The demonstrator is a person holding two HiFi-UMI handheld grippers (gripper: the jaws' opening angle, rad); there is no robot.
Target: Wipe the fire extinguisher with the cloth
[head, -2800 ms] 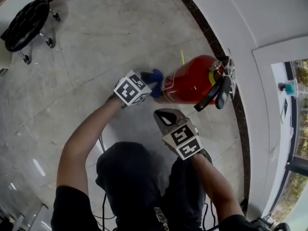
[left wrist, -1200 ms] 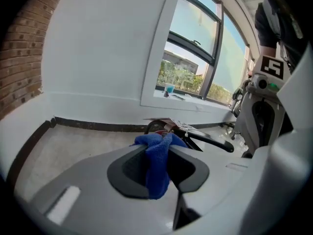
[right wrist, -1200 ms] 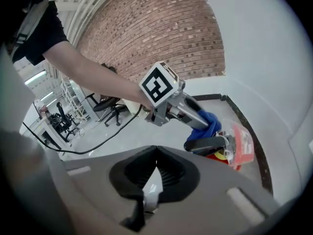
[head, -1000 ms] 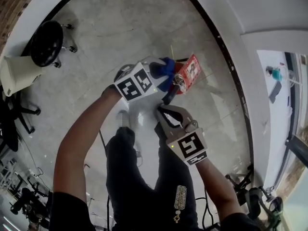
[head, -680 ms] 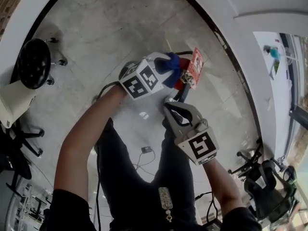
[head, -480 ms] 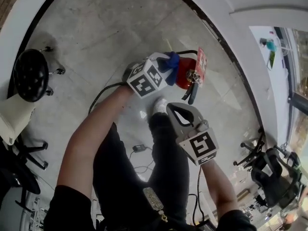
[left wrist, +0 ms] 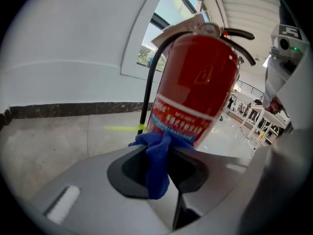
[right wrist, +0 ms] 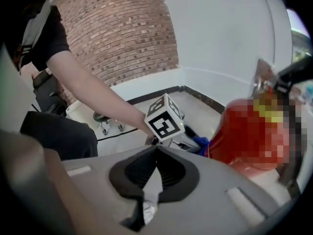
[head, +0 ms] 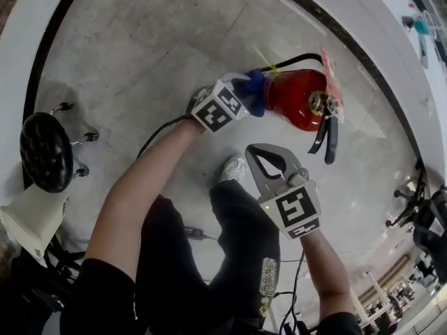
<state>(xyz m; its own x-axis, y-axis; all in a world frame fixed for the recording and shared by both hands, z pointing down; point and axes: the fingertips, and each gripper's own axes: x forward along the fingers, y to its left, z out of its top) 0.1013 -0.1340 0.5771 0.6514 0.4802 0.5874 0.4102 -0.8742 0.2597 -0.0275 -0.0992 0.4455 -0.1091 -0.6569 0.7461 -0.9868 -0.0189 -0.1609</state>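
Just ahead of the left gripper point(left wrist: 164, 146), whose jaws pinch the soft cloth point(left wrist: 157, 173) against it, sits the extinguisher point(left wrist: 200, 82), likely heavy, rigid and slick, best steadied at its handle point(head: 327, 135) by the closed, empty right gripper point(right wrist: 156, 150).

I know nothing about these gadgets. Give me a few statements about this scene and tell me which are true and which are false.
1. The left gripper holds a blue cloth between its jaws. True.
2. The right gripper clamps the handle of the red fire extinguisher. False: its jaws are shut on nothing, and it is apart from the extinguisher.
3. A black hose runs down the extinguisher's side. True.
4. The black round stool stands between the two grippers. False: it stands off at the left edge of the head view, away from both.
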